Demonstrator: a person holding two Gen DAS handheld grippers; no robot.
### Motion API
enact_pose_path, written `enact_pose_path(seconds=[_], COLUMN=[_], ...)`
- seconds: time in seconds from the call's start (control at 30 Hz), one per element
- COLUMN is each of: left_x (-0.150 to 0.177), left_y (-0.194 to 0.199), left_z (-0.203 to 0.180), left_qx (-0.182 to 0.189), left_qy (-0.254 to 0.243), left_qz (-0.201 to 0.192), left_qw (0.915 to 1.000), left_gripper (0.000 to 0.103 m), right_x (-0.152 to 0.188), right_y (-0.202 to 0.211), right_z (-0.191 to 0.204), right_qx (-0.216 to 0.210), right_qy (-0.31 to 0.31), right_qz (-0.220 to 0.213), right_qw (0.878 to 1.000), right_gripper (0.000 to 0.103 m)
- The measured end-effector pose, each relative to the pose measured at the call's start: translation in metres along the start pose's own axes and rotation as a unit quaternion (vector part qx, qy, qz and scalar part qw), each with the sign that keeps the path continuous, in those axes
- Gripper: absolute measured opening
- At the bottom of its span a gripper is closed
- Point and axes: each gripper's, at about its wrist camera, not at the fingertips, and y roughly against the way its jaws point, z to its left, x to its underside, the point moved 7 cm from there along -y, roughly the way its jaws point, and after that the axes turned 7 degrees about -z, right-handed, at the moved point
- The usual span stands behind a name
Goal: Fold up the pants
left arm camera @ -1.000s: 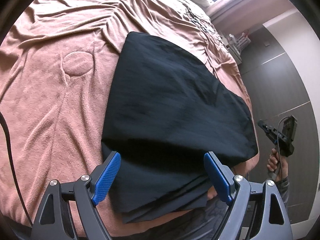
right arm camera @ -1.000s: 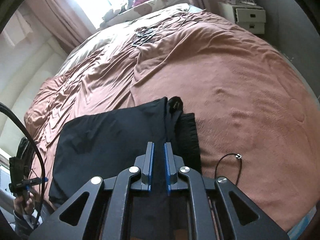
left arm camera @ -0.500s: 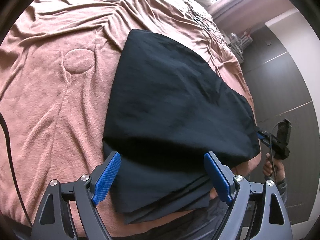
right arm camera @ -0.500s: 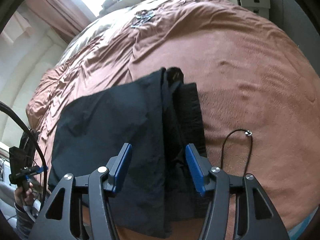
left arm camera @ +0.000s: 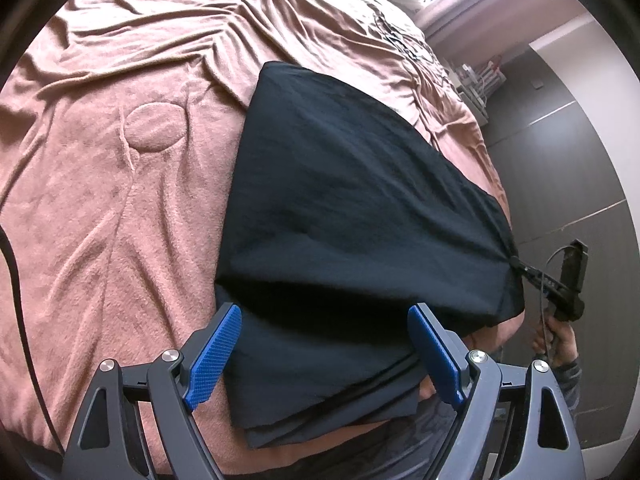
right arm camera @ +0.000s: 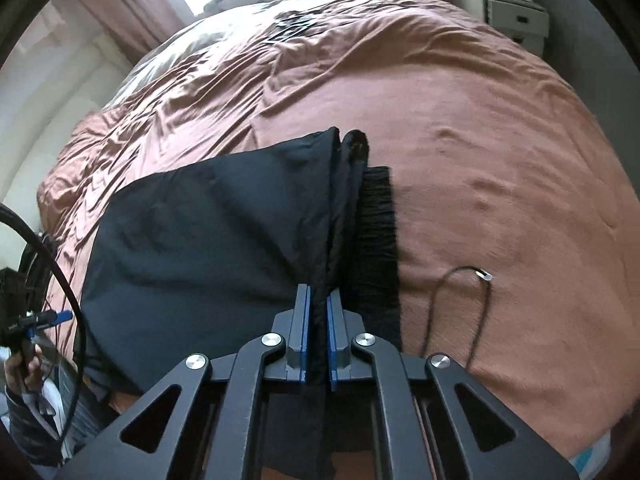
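1. Since half a second ago, my right gripper [right arm camera: 317, 320] has gone from parted fingers to fingers pinched narrow on the edge of the black pants [right arm camera: 208, 236]. From the left wrist view it has also reached the garment's near right corner [left arm camera: 514, 260], where it was just short before. I judge this to be a fresh grasp for the next fold.

2. Bed, covered by a brown blanket [left arm camera: 100, 200]: the largest surface, wrinkled toward the far side and smoother near me. It bears the pants close to its near edge.

3. Pants, black: already doubled into a broad, roughly rectangular stack. The right wrist view shows the layered edges and a ribbed band [right arm camera: 378, 232] lying along the stack's right side, on the blanket.

4. Left gripper [left arm camera: 324, 354]: fingers spread wide, holding nothing. It hovers over the near end of the stack, its blue pads [left arm camera: 214, 354] straddling the fabric; I cannot tell whether they touch it.

5. Right gripper: closed on several layers at once, so a lift should carry the whole edge; I judge slipping of an inner layer the main risk.

6. Black cable [right arm camera: 460, 292] with a metal tip: lies looped on the blanket just beside the ribbed band, apart from the pants.

7. Next step, by my estimate: close the left gripper on its end, then fold both ends across.
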Motion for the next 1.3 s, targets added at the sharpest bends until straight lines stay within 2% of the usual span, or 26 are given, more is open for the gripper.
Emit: enact_pose_path(seconds=[0.17, 0.37, 0.43, 0.5, 0.6, 0.7, 0.87, 1.07, 1.23, 1.3], left_x=[-0.005, -0.01, -0.013, -0.015, -0.017, -0.02, -0.024, -0.036, -0.046, -0.048], left_y=[-0.008, -0.013, -0.011, -0.012, -0.014, -0.019, -0.028, -0.043, -0.053, -0.057], left_z=[0.004, 0.017, 0.022, 0.027, 0.031, 0.034, 0.04, 0.042, 0.04, 0.039], left_qx=[-0.001, -0.004, 0.0, 0.0, 0.006, 0.007, -0.004, 0.003, 0.018, 0.015], left_qy=[0.003, 0.021, 0.03, 0.037, 0.047, 0.05, 0.05, 0.043, 0.045, 0.046], left_qz=[0.003, -0.002, -0.006, -0.006, -0.003, -0.002, 0.002, 0.008, 0.011, 0.014], left_qw=[1.0, 0.9998, 0.9995, 0.9993, 0.9989, 0.9987, 0.9987, 0.999, 0.9988, 0.9987], left_gripper=[0.087, 0.084, 0.079, 0.067, 0.063, 0.06, 0.057, 0.042, 0.037, 0.017], right_x=[0.011, 0.014, 0.013, 0.015, 0.019, 0.023, 0.027, 0.028, 0.03, 0.03], right_y=[0.011, 0.007, 0.003, 0.001, 0.001, -0.003, -0.013, -0.021, -0.024, -0.024], right_z=[-0.005, -0.011, -0.01, -0.01, -0.012, -0.014, -0.023, -0.032, -0.039, -0.04], right_qx=[0.01, 0.049, 0.046, 0.046, 0.049, 0.033, 0.015, -0.016, -0.042, -0.046], right_qy=[-0.02, -0.03, -0.033, -0.034, -0.03, -0.034, -0.046, -0.052, -0.068, -0.074], right_qz=[0.009, 0.011, 0.009, 0.01, 0.008, 0.015, 0.025, 0.028, 0.023, 0.022], right_qw=[1.0, 0.998, 0.998, 0.998, 0.998, 0.999, 0.998, 0.998, 0.997, 0.996], right_gripper=[0.003, 0.003, 0.004, 0.008, 0.021, 0.027, 0.029, 0.029, 0.028, 0.028])
